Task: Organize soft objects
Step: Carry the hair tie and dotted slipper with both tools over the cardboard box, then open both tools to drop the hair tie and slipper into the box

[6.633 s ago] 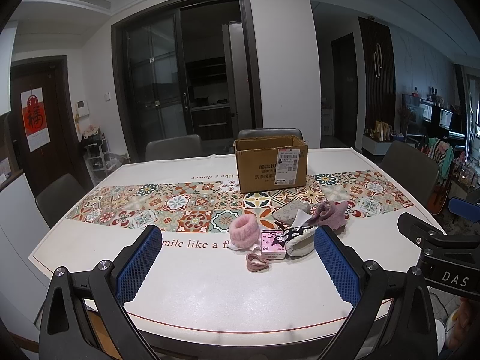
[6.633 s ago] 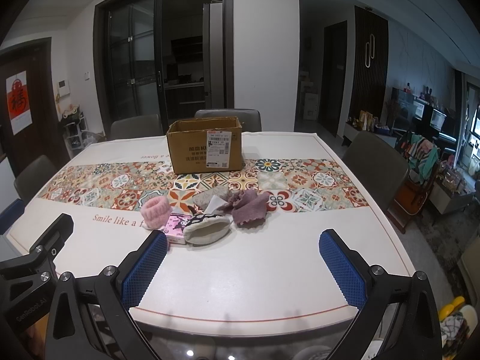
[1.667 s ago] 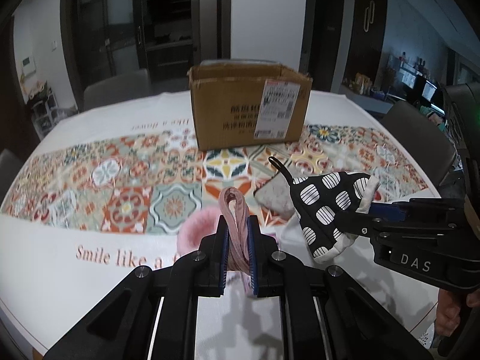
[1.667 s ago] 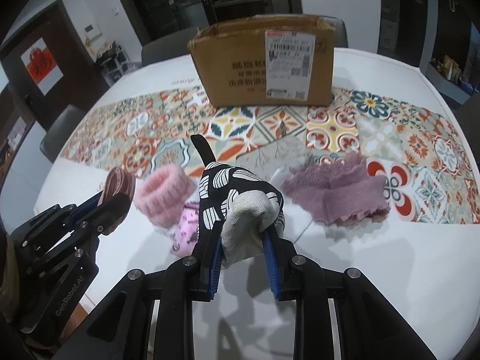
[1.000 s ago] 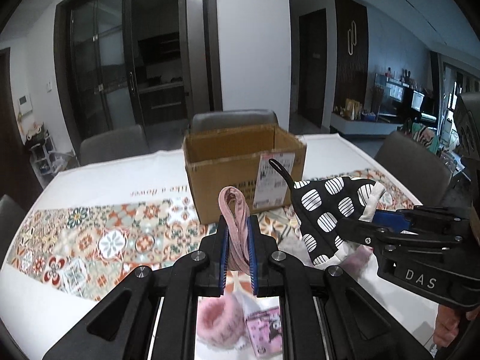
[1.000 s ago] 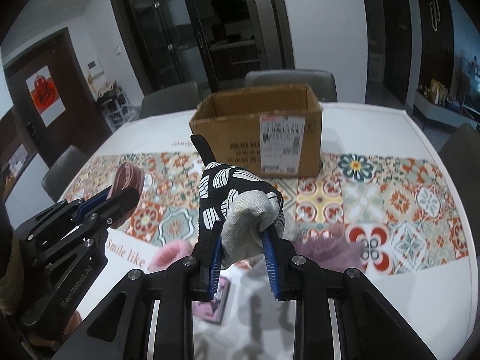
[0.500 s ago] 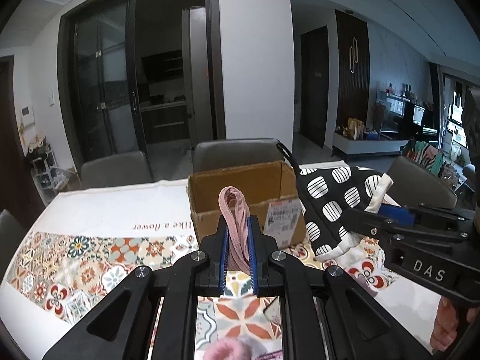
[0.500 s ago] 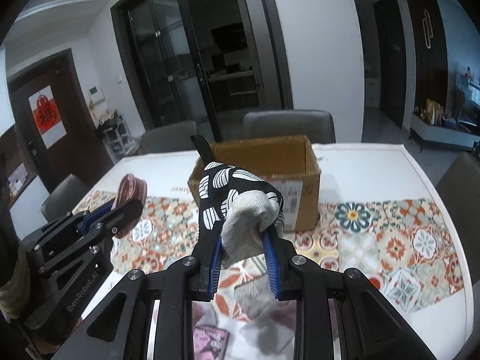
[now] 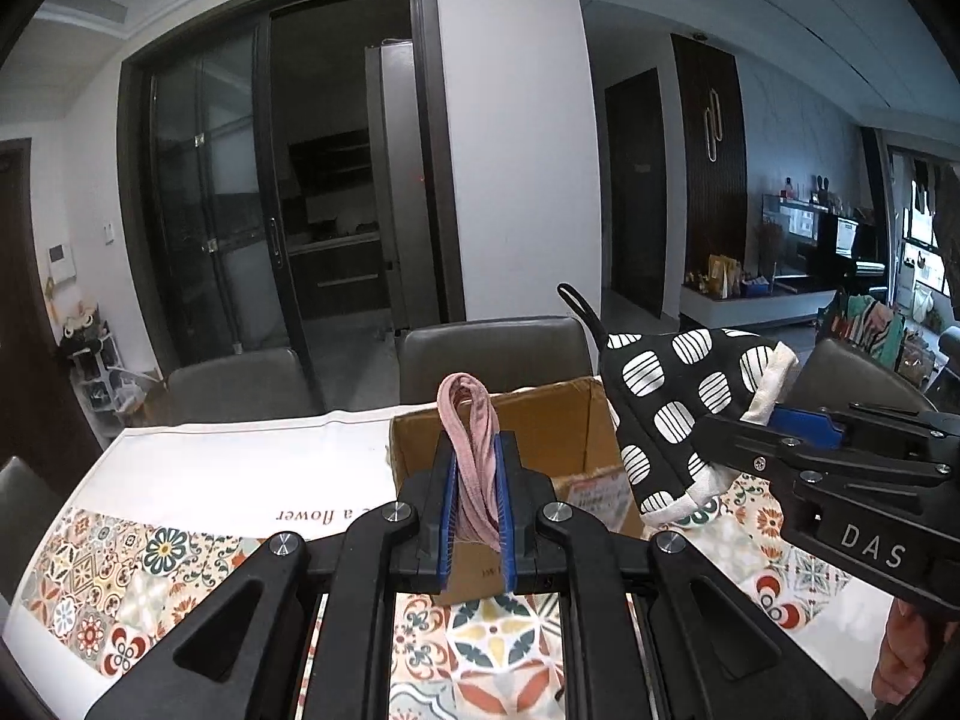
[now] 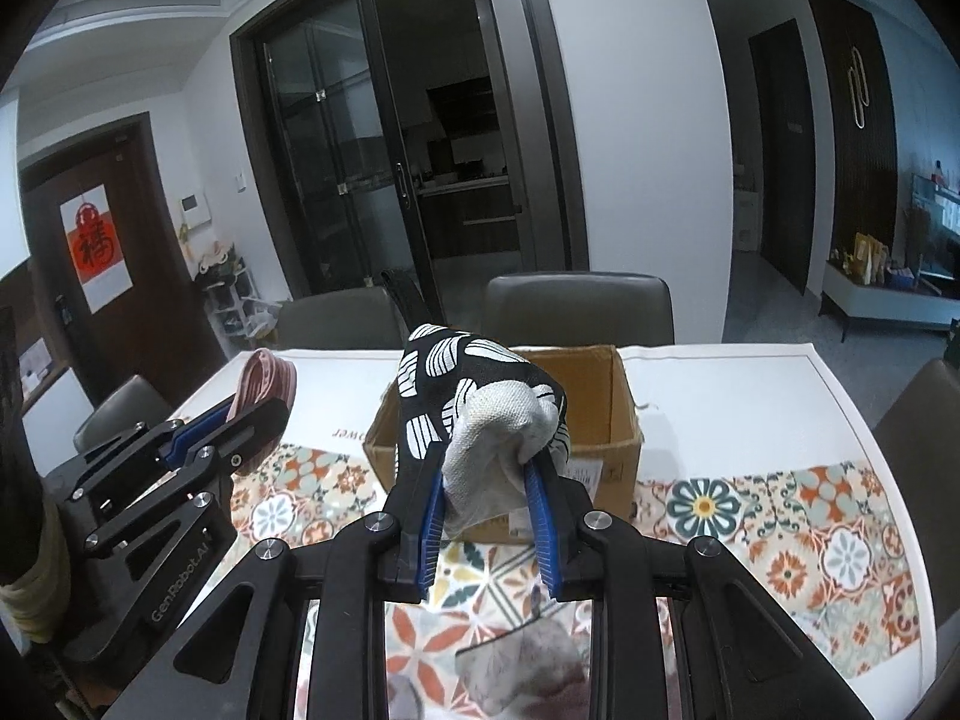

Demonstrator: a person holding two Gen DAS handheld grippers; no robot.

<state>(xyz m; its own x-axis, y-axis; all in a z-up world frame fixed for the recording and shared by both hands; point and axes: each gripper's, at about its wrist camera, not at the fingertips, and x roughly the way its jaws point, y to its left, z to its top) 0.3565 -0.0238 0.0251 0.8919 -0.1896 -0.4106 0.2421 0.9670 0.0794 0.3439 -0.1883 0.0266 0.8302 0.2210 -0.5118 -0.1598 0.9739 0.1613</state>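
My left gripper (image 9: 475, 510) is shut on a pink hair band (image 9: 471, 444), held up in the air just in front of an open cardboard box (image 9: 546, 438). My right gripper (image 10: 487, 516) is shut on a black-and-white patterned oven mitt (image 10: 474, 402) with a cream lining, also raised near the box (image 10: 612, 420). In the left wrist view the mitt (image 9: 672, 414) hangs to the right of the box opening. In the right wrist view the left gripper (image 10: 240, 420) with the hair band (image 10: 264, 384) is at the left.
The box stands on a white table (image 10: 720, 372) with a patterned tile runner (image 10: 810, 528). A grey soft item (image 10: 528, 666) lies on the table below the right gripper. Grey chairs (image 10: 576, 306) stand behind the table.
Both grippers have risen and moved forward toward the box with their items held. The soft items left on the table have dropped out of the left wrist view.
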